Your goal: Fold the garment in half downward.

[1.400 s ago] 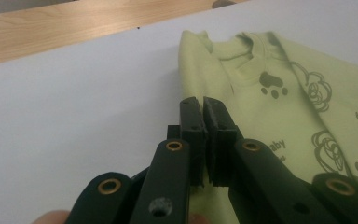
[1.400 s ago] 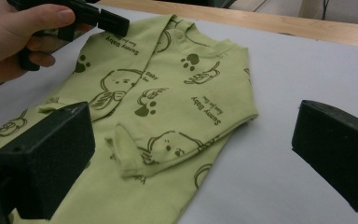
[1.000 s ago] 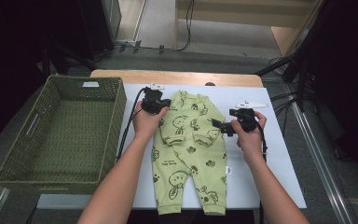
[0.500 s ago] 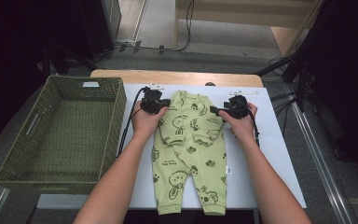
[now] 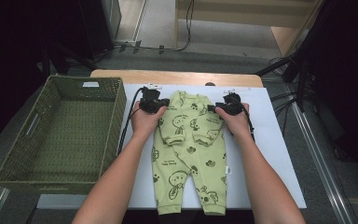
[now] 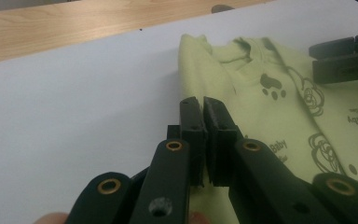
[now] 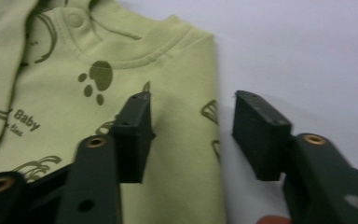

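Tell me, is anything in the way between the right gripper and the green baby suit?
Nothing visible is. The right gripper sits right at the side edge of the baby suit near its shoulder. Its jaws have just been closing: one over the cloth, one over the white table, with the fold's edge between them, not yet pinched.

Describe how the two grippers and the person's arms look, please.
Both the left gripper and the right gripper are black, with flat block-shaped jaws and brass-coloured rivets. A black cable trails from the left one. The forearms are bare, no sleeves.
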The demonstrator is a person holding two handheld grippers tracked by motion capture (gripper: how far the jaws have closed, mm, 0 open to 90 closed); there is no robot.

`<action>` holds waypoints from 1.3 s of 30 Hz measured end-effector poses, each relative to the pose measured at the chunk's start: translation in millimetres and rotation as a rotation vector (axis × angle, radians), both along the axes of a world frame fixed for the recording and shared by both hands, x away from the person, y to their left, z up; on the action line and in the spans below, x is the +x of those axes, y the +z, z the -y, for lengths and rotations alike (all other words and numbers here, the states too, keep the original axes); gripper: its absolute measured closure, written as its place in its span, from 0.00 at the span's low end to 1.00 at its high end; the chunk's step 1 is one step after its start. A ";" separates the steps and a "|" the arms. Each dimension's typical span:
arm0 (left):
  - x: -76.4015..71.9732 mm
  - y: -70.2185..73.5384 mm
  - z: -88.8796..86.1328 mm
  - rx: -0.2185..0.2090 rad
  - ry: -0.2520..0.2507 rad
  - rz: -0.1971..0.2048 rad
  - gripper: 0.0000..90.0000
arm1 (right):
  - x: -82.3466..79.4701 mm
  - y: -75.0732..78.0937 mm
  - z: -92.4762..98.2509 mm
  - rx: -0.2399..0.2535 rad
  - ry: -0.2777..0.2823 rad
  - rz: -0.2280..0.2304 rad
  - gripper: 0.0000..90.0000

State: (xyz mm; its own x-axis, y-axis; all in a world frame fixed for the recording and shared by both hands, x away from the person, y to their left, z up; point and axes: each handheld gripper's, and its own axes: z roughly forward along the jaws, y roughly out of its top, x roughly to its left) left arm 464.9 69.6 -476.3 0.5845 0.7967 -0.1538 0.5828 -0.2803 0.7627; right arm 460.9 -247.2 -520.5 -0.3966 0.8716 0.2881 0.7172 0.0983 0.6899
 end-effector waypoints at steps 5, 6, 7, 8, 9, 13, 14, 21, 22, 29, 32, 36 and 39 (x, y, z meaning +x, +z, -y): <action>-1.1 1.7 1.7 -0.001 0.004 0.010 0.97 | 0.0 3.4 -1.5 -0.019 0.054 -0.009 0.90; -1.1 2.3 1.3 0.001 0.005 0.016 0.97 | -0.5 5.6 0.4 -0.016 0.057 0.005 0.91; -1.2 3.5 0.8 -0.002 0.010 0.020 0.97 | -0.8 7.4 1.3 -0.021 0.054 0.014 0.91; -1.1 4.8 0.0 -0.010 0.016 0.028 0.97 | -1.3 10.5 2.9 -0.039 0.046 0.030 0.92; -1.0 6.5 -0.8 -0.019 0.024 0.037 0.97 | -1.6 13.9 4.9 -0.046 0.042 0.053 0.92; -1.2 15.7 -1.1 -0.074 0.049 0.088 0.97 | -2.6 33.9 11.6 -0.052 0.000 0.147 0.92; -1.2 18.0 -1.0 -0.083 0.050 0.098 0.97 | -3.1 41.6 12.5 -0.060 -0.009 0.185 0.92; -11.1 34.9 0.8 -0.114 0.040 0.153 0.97 | -19.9 68.3 11.3 -0.076 0.001 0.326 0.92; -14.0 35.3 1.2 -0.110 0.035 0.161 0.97 | -23.1 68.4 10.9 -0.078 0.011 0.335 0.92; -34.4 34.7 -4.7 -0.116 0.011 0.165 0.96 | -58.4 64.6 12.9 -0.017 0.048 0.365 0.91; -44.8 34.1 -7.9 -0.137 0.001 0.157 0.96 | -71.8 59.9 12.5 -0.026 0.057 0.369 0.91; -61.9 31.6 -9.7 -0.146 -0.006 0.159 0.96 | -91.9 56.8 10.6 -0.019 0.070 0.376 0.90; -73.9 29.6 -12.1 -0.146 -0.006 0.165 0.96 | -106.6 55.2 9.5 -0.006 0.081 0.374 0.90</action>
State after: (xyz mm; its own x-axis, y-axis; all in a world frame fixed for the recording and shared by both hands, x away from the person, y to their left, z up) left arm 391.0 81.6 -446.7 0.6157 0.7697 -0.1688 0.4452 -0.1631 0.8805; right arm 354.4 -256.7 -465.3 -0.5411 0.8344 0.1051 0.4054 0.1493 0.9019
